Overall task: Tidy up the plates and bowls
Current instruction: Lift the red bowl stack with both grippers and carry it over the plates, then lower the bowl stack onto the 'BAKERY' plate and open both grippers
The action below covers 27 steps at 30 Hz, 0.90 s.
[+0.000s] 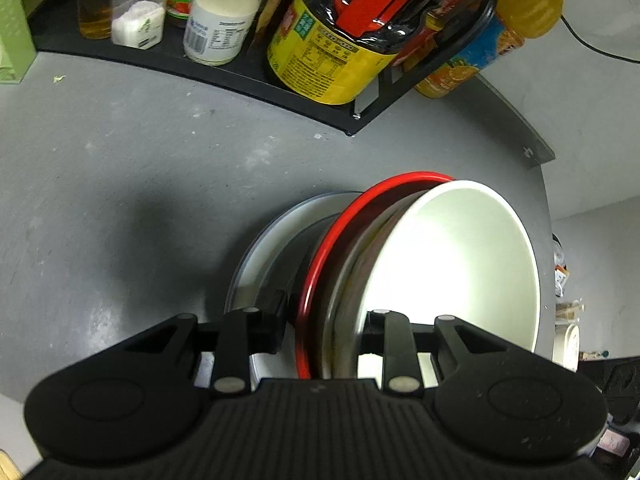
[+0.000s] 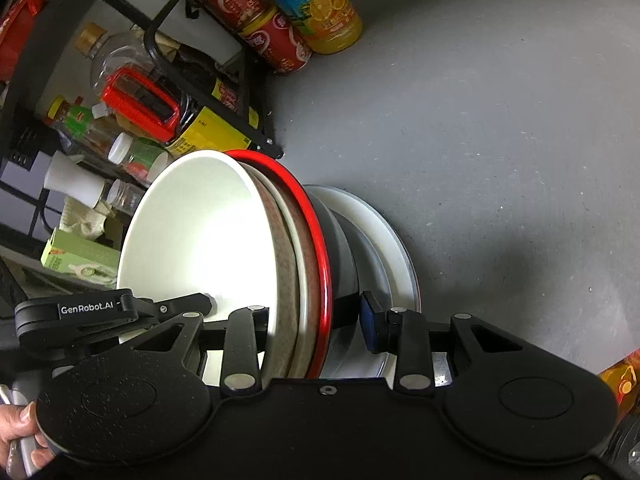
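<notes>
White on the inside and nested with a red-rimmed bowl [image 1: 320, 264], a white bowl [image 1: 452, 264] is clamped by both hand-held grippers above the grey countertop [image 1: 120, 184]. The left gripper [image 1: 324, 324] and the right gripper [image 2: 316, 320] each pinch the nested rims from opposite sides. The stack hangs tilted over a white plate [image 2: 376, 216] on the counter, near a black rack [image 1: 224, 72] crowded with condiment bottles.
</notes>
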Each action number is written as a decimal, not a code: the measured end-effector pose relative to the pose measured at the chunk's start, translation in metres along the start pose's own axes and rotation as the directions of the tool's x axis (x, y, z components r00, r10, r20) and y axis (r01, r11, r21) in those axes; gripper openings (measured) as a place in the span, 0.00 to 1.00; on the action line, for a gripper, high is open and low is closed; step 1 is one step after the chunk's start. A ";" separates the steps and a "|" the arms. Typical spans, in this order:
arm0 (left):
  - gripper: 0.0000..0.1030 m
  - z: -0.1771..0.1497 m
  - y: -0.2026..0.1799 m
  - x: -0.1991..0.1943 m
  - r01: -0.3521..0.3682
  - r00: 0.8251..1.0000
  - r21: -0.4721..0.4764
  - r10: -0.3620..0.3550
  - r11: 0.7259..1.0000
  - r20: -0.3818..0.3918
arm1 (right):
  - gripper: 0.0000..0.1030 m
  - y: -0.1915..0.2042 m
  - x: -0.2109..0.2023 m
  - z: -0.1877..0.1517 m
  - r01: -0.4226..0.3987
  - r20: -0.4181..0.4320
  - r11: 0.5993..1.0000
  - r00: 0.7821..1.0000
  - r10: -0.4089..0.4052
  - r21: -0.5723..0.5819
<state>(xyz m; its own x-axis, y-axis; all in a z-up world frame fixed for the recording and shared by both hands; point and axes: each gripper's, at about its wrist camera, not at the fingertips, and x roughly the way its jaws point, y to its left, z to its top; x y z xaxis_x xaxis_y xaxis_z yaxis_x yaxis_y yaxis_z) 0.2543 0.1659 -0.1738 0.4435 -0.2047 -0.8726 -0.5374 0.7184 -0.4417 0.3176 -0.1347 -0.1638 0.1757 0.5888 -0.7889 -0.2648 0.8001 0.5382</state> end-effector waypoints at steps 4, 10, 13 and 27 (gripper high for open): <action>0.28 0.004 0.000 0.002 0.023 1.000 0.028 -0.022 0.999 -0.022 | 0.33 0.000 0.001 -0.004 0.028 -0.001 0.999 1.000 -0.028 0.025; 0.31 0.006 -0.011 -0.003 0.002 1.000 0.074 -0.002 0.997 0.005 | 0.39 -0.001 -0.004 -0.012 0.034 0.031 0.998 0.999 -0.036 0.059; 0.39 0.006 -0.016 -0.008 -0.016 1.000 0.095 0.013 0.995 0.027 | 0.41 -0.004 -0.013 -0.013 0.025 0.064 0.998 0.998 -0.029 0.059; 0.48 -0.018 -0.047 -0.052 -0.082 0.991 0.207 0.057 0.975 0.123 | 0.70 -0.004 -0.087 -0.037 0.135 0.257 0.991 0.958 -0.128 -0.008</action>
<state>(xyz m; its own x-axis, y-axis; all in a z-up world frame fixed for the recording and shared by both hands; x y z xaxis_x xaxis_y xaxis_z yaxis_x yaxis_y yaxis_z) 0.2437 0.1311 -0.1118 0.4971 -0.0802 -0.8640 -0.4115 0.8548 -0.3161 0.2681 -0.1931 -0.1081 0.4463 0.4909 -0.7483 -0.2461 0.8712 0.4247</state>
